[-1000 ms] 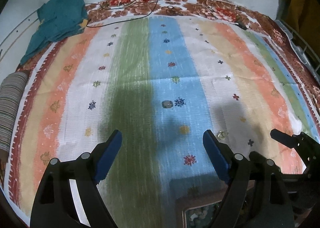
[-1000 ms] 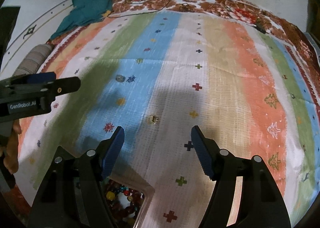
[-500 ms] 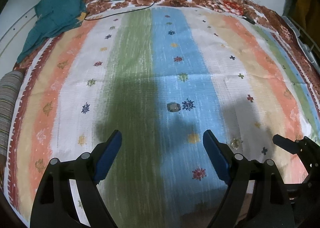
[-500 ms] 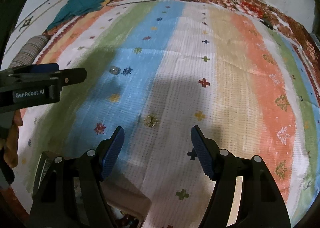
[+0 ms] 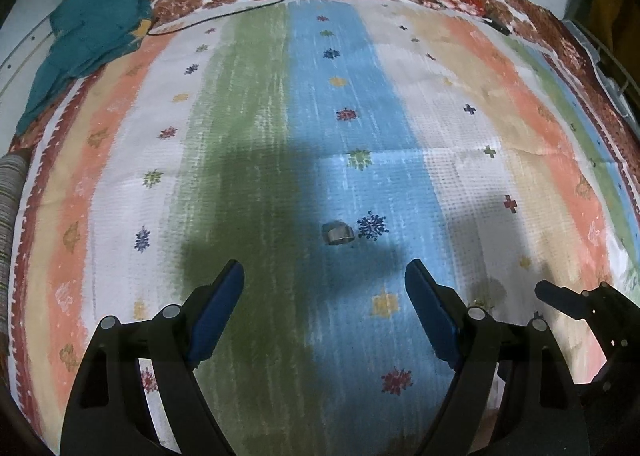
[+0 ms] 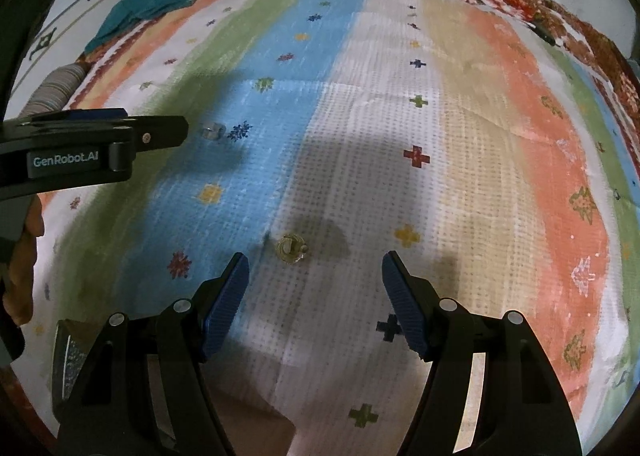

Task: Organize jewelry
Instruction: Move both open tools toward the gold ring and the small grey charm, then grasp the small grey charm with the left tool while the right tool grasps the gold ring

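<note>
Left gripper (image 5: 324, 284) and right gripper (image 6: 316, 276), both spread wide and holding nothing, above a striped bedsheet (image 5: 500, 128). A silver ring (image 5: 338, 233) lies on the blue stripe ahead of the left fingers; a small gold piece (image 6: 291, 248), perhaps an earring, lies just ahead of the right fingers. A teal cloth (image 5: 92, 28) and thin black cable (image 5: 240, 12) lie at the far edge, well apart from both.

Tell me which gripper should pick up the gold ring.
Right. The gold ring lies just ahead of the open right gripper, slightly left of centre. The left gripper faces the silver ring instead.
</note>
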Available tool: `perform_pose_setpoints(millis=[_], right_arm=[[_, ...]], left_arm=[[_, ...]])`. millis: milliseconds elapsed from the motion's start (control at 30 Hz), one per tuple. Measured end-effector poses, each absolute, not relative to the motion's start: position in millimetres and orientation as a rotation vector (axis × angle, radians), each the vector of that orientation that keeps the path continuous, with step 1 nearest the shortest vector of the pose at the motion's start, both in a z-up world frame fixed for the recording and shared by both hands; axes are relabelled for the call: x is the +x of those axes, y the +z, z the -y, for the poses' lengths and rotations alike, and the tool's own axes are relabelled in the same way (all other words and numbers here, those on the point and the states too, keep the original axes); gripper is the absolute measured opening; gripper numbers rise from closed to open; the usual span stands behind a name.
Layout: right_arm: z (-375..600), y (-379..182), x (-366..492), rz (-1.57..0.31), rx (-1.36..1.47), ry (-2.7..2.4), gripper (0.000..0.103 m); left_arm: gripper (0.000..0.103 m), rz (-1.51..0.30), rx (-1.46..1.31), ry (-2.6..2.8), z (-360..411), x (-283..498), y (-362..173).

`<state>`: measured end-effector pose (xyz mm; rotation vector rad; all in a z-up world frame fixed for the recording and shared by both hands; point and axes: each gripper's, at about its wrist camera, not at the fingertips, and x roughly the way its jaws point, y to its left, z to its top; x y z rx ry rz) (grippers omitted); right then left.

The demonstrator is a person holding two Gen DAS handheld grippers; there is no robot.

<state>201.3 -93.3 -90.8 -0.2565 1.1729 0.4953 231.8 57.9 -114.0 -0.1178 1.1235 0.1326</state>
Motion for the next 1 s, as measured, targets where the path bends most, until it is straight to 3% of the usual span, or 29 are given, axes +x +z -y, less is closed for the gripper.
perform_pose_setpoints(millis=[200,333,500,633,800,867,1000], right_arm=[[89,-98,207,-1.187,-0.254,0.501,0.069],[85,-104,208,-1.198,-0.275,0.501,0.068],[83,-109,213,-1.207,-0.273,0.494,0.053],[80,-110,215,-1.215,-0.289,0.493,0.043],[84,-110,218,-1.235,-0.274,0.494,0.020],[85,-110,219,-1.241,-0.263,0.495,0.020],[85,-111,218,-1.234,-0.263,0.494,0.019]], left_arm=[[0.079,-1.155,-0.096,0.157,-63,244,-125],[0.071,-1.174,-0.091,0.165,-64,255,-132],[0.063,-1.186,-0.084,0.143,-61,269,-142],[0.045,-1.212,-0.112,0.127,-61,278,-150],[0.036,-1.229,-0.089,0.130,-60,282,-158],[0.022,-1.228,-0.099,0.134,-62,282,-157],[0.019,-1.223,-0.090,0.134,-62,280,-158]])
